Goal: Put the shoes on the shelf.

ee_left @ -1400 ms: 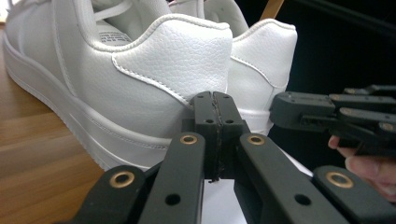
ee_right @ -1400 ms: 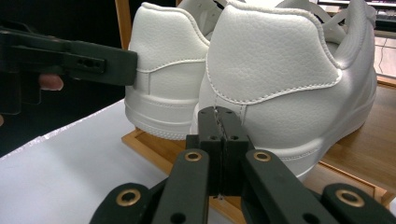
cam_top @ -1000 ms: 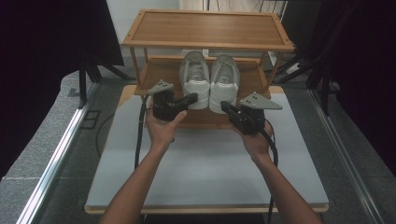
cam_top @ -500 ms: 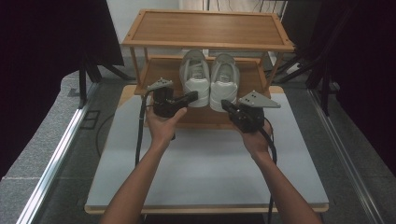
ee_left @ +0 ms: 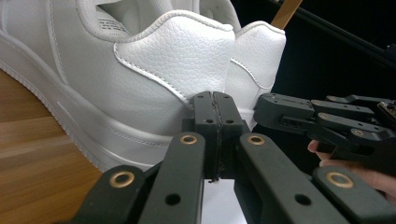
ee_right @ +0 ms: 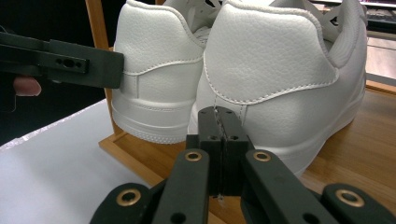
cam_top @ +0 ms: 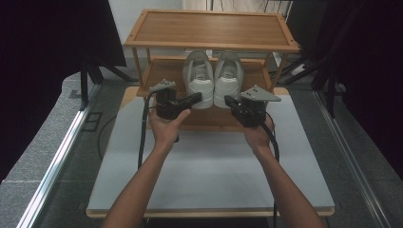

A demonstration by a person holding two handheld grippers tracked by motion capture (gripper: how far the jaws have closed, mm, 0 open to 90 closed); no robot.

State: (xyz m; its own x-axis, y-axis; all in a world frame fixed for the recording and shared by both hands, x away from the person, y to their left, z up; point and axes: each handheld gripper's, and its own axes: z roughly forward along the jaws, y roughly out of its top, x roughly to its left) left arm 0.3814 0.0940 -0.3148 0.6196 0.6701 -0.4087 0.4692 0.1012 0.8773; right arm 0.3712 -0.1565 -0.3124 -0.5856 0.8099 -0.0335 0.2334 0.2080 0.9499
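Two pairs of tongs, both clenched on nothing: in each gripper view your jaws meet flat with no gap and nothing between them. Your left tongs (cam_top: 196,98) sit just behind the heel of the left shoe (cam_top: 198,78), tips angled inward toward it; in the left gripper view the tips (ee_left: 215,105) are at the lower heel seam, touching or nearly so, I cannot tell which. Your right tongs (cam_top: 229,100) mirror that behind the right shoe (cam_top: 228,78), tips (ee_right: 219,119) close against its heel counter (ee_right: 266,70).

Each shoe lies straight ahead of its own tongs, so neither hand has to cross. The pair stands upright, side by side and touching, on the lower shelf (cam_top: 164,76) of the wooden rack (cam_top: 209,28), which stands at the far end of the white tabletop (cam_top: 214,166). Their long axes run away from you: heels at the shelf's near edge facing you, toes pointing deep under the top shelf. By my reading, you would need to part the jaws before either heel can be taken, and any pull comes back toward you along that axis.
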